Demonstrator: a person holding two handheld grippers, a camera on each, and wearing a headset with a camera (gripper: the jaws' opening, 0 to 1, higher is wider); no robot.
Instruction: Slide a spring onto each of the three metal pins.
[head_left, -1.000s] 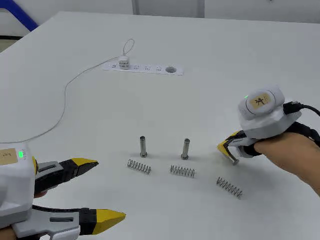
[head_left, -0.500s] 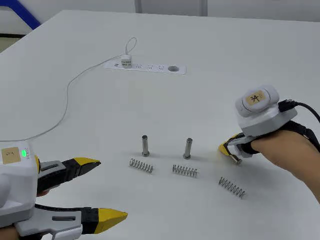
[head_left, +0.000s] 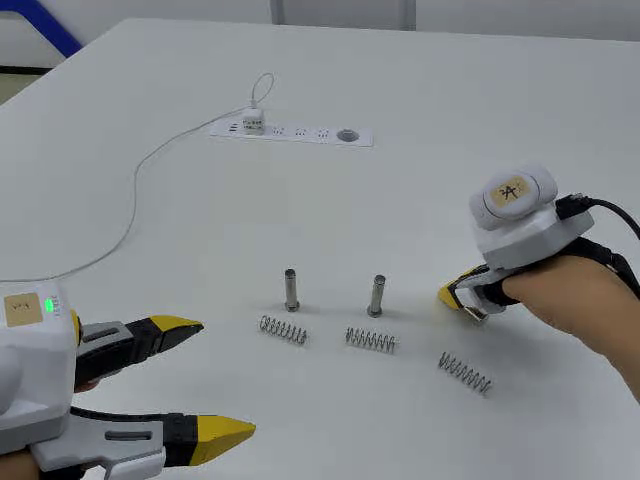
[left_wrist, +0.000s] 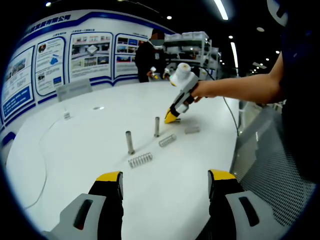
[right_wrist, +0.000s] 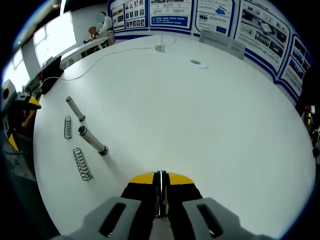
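Two metal pins (head_left: 291, 289) (head_left: 376, 296) stand upright on the white table (head_left: 420, 200). In front of them lie three springs (head_left: 282, 329) (head_left: 370, 340) (head_left: 464, 373). My right gripper (head_left: 458, 299) is low over the table just right of the pins, shut on a third metal pin (right_wrist: 160, 195) that shows as a thin bar between its jaws. My left gripper (head_left: 215, 378) hovers open at the near left, holding nothing. In the left gripper view the pins (left_wrist: 129, 142) (left_wrist: 156, 126), the springs (left_wrist: 140, 160) and the right gripper (left_wrist: 172, 116) lie ahead of my left gripper (left_wrist: 165, 180).
A white power strip (head_left: 290, 132) with a plugged adapter (head_left: 252, 123) lies at the back, its cable (head_left: 135, 200) running toward the left edge. A person stands beyond the table in the left gripper view.
My right hand has tipped slightly up and toward the standing pins, still holding its pin. The left gripper has stayed put. The head camera shifted a little.
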